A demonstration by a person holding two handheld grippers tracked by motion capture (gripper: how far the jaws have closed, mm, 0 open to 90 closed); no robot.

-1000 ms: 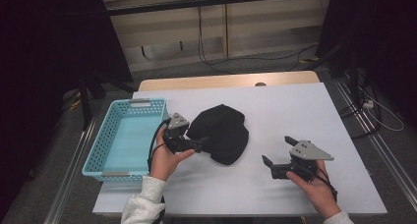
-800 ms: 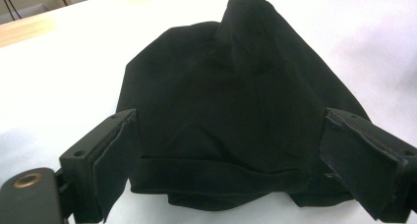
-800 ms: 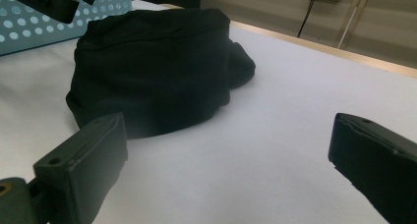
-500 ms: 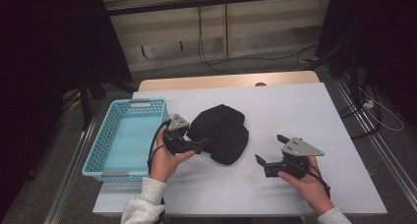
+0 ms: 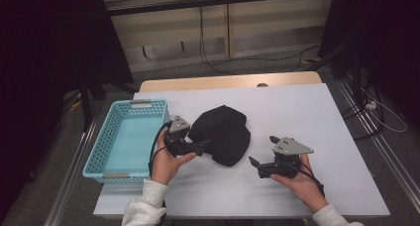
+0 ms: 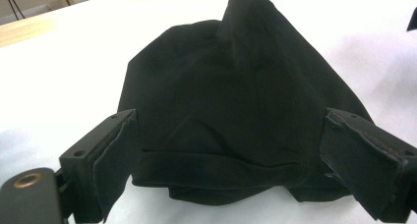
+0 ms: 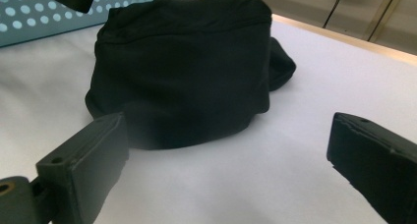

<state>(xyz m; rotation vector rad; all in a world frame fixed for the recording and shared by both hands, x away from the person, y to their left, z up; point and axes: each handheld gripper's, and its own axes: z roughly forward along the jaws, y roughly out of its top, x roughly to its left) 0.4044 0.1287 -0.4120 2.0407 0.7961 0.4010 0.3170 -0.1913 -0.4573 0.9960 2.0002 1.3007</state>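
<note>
White table (image 5: 317, 117), black cloth cap (image 5: 223, 134), light-blue basket (image 5: 106, 151) at left

We see a black cloth hat (image 5: 221, 134) lying near the middle of the white table (image 5: 297, 112), with a light blue basket (image 5: 126, 137) at its nine o'clock, near the table's left edge. Our left tool (image 5: 202, 147) sits at the hat's eight o'clock edge, its jaws spread against the fabric. Our right tool (image 5: 257, 161) hovers at the hat's four o'clock, apart from it, jaws parted and pointing left.
</note>
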